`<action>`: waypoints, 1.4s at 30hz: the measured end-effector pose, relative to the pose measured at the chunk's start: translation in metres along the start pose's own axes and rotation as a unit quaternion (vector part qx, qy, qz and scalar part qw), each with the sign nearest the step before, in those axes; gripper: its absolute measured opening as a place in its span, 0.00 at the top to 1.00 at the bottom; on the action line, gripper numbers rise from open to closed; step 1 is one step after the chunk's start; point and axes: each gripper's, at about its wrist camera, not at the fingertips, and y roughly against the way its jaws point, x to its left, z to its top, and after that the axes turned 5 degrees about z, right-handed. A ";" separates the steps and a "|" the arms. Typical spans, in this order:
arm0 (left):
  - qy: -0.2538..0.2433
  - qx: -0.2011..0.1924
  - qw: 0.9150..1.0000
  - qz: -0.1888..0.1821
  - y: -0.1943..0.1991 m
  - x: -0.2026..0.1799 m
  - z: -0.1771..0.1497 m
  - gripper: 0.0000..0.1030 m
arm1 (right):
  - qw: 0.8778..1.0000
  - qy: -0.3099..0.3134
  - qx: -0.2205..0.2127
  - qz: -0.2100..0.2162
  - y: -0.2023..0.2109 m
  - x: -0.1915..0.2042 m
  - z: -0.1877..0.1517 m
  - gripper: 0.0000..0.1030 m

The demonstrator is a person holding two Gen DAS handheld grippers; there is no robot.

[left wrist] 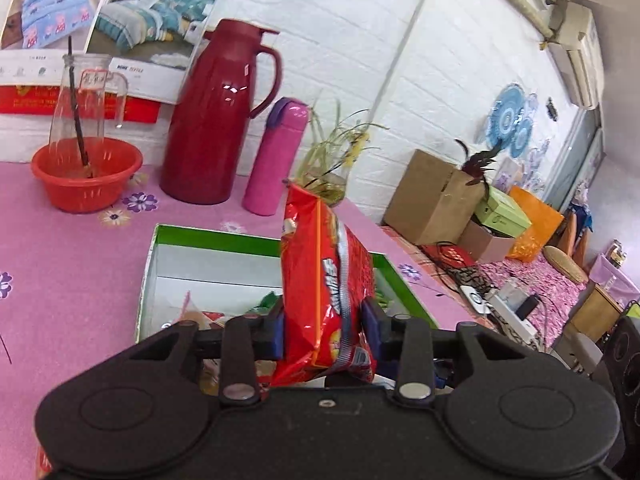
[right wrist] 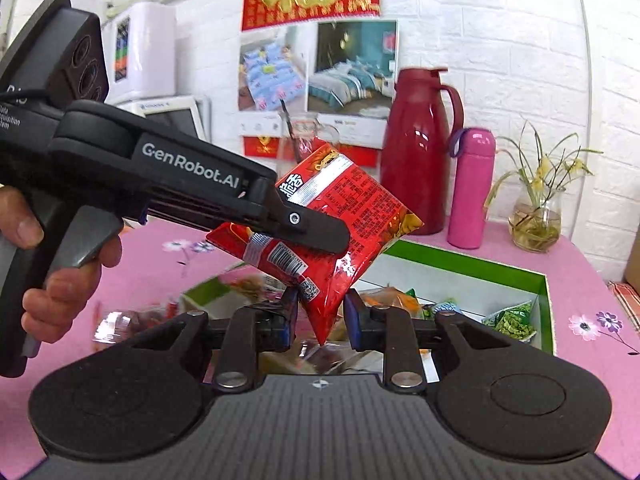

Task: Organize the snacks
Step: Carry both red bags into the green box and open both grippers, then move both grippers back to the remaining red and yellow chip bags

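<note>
The left hand-held gripper pinches the red snack bag above the green box, ready for dropping in; the right hand-held gripper hangs spread beneath.

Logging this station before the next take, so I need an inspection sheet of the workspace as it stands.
Surface: pink flowered tablecloth.
Job's things: red snack bag held above the green-rimmed box; green snack packets inside it.
Clutter: red thermos jug, pink bottle, red basket holding a glass bottle, plant vase.
Grippers: left gripper shut on the bag; right gripper open around its lower corner.
Cables: power strip and wires beside the table.
Surroundings: white brick wall, posters, cardboard boxes.
</note>
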 end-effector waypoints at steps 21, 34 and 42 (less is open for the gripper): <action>0.006 -0.011 0.999 0.050 0.052 -0.008 -0.030 0.00 | 0.998 0.033 -0.032 -0.038 0.065 0.005 -0.005 0.02; 0.004 0.047 0.999 0.012 0.068 -0.023 -0.084 0.00 | 0.999 -0.010 0.029 -0.042 0.105 0.017 -0.059 0.01; -0.017 0.090 0.995 -0.046 0.040 -0.044 -0.095 0.00 | 0.995 -0.013 0.087 -0.043 0.094 0.025 -0.082 0.01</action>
